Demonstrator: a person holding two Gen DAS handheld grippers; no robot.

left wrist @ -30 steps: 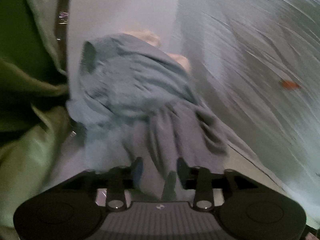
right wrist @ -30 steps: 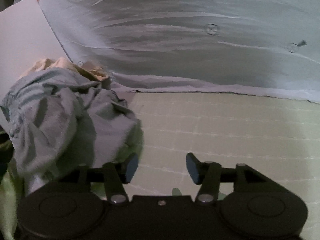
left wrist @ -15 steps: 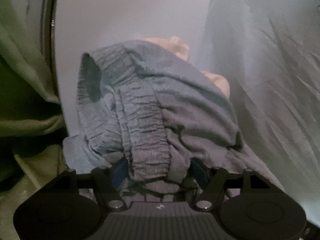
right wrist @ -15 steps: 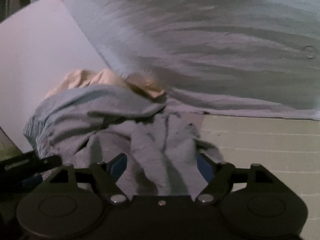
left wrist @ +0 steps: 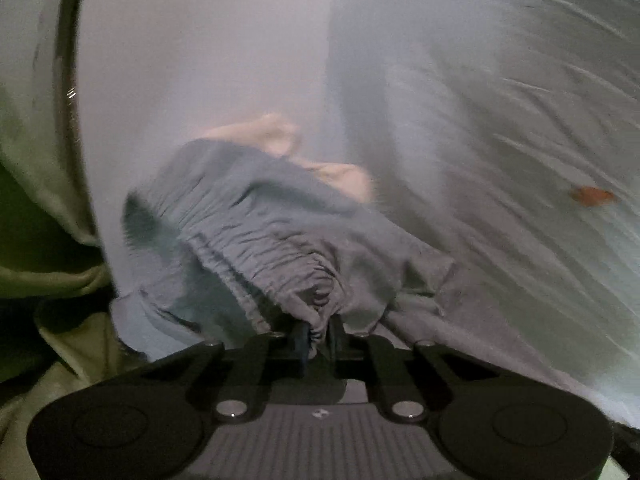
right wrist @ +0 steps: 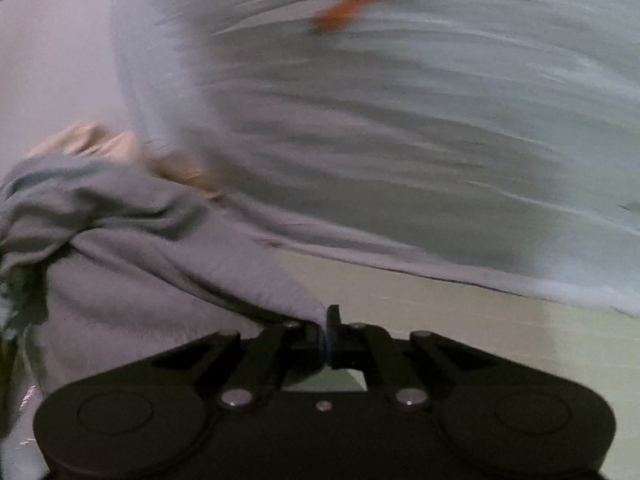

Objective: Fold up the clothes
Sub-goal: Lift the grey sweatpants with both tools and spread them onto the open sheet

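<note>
— Gripping the gathered waistband of the grey shorts [left wrist: 280, 232], the left tool [left wrist: 318, 332] is clamped on that cloth. Why there?

— Likely to stretch them flat; the right tool [right wrist: 325, 330] pinches a fabric corner, and the shorts sit bunched on the mat [right wrist: 500, 328] against the pale sheet [right wrist: 400, 120].

— And half a second ago?

— Both tools stood apart around the cloth; now they've closed.

No readable text, labels, brands or numbers anywhere.
</note>
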